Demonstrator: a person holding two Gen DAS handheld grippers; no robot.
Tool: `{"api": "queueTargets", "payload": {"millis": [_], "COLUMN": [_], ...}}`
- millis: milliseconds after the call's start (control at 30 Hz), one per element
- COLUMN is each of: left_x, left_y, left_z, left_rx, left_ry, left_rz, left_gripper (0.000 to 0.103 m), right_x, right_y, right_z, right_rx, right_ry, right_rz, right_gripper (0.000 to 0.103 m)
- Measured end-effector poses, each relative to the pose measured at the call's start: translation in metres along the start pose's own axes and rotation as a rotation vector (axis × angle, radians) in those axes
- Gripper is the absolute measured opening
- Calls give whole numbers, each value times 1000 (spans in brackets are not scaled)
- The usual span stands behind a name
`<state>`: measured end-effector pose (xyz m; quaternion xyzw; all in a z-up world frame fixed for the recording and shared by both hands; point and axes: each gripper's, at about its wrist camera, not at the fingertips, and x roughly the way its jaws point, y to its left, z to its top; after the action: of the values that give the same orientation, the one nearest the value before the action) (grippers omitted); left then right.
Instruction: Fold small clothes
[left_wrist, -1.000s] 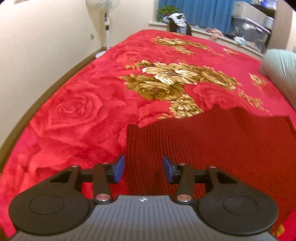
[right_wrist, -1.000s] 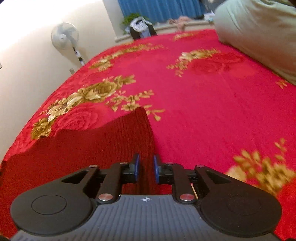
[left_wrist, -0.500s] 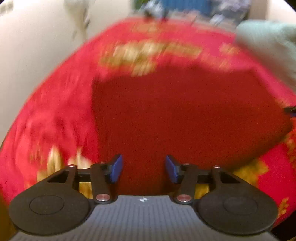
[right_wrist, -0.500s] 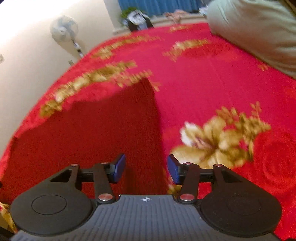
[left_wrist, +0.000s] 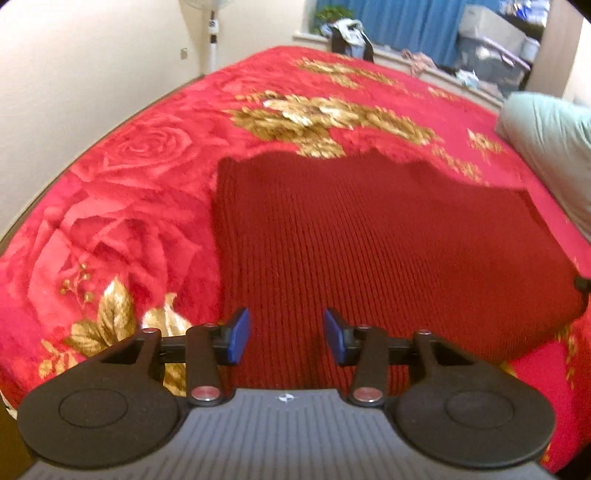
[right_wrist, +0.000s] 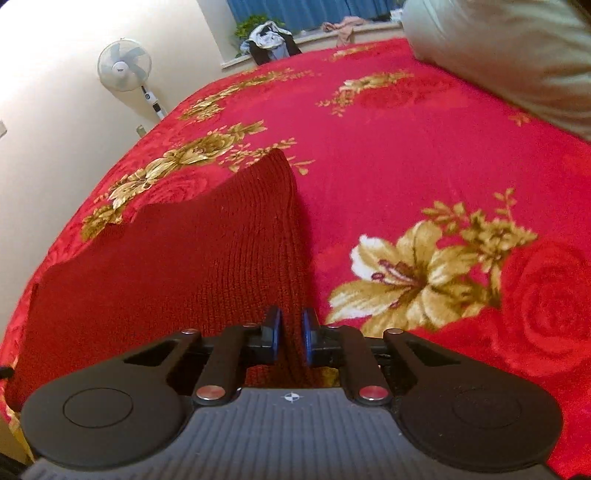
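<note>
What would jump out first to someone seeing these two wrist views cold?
A dark red knitted garment lies spread on a bright red blanket with gold flowers, which fills both views. The right gripper has just been closing and pinches the garment's near right edge, while the left gripper hangs open over its near left part. A pale pillow sits at far right.

each wrist camera looks forward and down, close over the bed; both share the dark red knit (left_wrist: 369, 240) and blanket (right_wrist: 406, 147).

Bed (left_wrist: 155, 206) covered by red blanket (right_wrist: 424, 155) with gold flowers. Dark red knit garment (left_wrist: 369, 251) lies spread on it; pale green pillow (left_wrist: 550, 147) at far right edge.
</note>
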<state>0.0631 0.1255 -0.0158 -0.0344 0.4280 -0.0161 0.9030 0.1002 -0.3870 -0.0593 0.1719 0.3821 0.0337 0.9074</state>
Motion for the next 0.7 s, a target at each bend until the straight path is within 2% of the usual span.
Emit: {"api": "queueTargets", "payload": {"millis": [100, 167, 267, 333, 400, 500, 533, 600, 700], "left_x": [-2, 1, 4, 6, 7, 7, 6, 4, 2], "left_y": [2, 1, 0, -2, -3, -2, -2, -1, 0], "left_z": [3, 4, 2, 2, 2, 1, 1, 1, 1], "left_rx": [-15, -15, -6, 2, 5, 1, 2, 6, 6], "left_ry": [-11, -2, 12, 16, 16, 13, 11, 4, -3], "left_rz": [14, 25, 30, 33, 36, 37, 38, 41, 38], "left_gripper": [49, 49, 49, 49, 50, 50, 50, 50, 51], "right_x": [-7, -16, -25, -23, -12, 9, 12, 5, -16], "right_y": [10, 16, 16, 14, 12, 12, 14, 16, 21], "right_z": [-2, -2, 0, 1, 0, -7, -9, -7, -5], "right_rx": [-73, -120, -132, -119, -110, -144, -157, -166, -182], "right_ry": [-34, -90, -144, -133, -79, 30, 39, 15, -70], "right_rz": [-39, -66, -41, -20, -13, -80, -101, -101, -85], "right_gripper": [14, 14, 14, 14, 15, 16, 18, 19, 22]}}
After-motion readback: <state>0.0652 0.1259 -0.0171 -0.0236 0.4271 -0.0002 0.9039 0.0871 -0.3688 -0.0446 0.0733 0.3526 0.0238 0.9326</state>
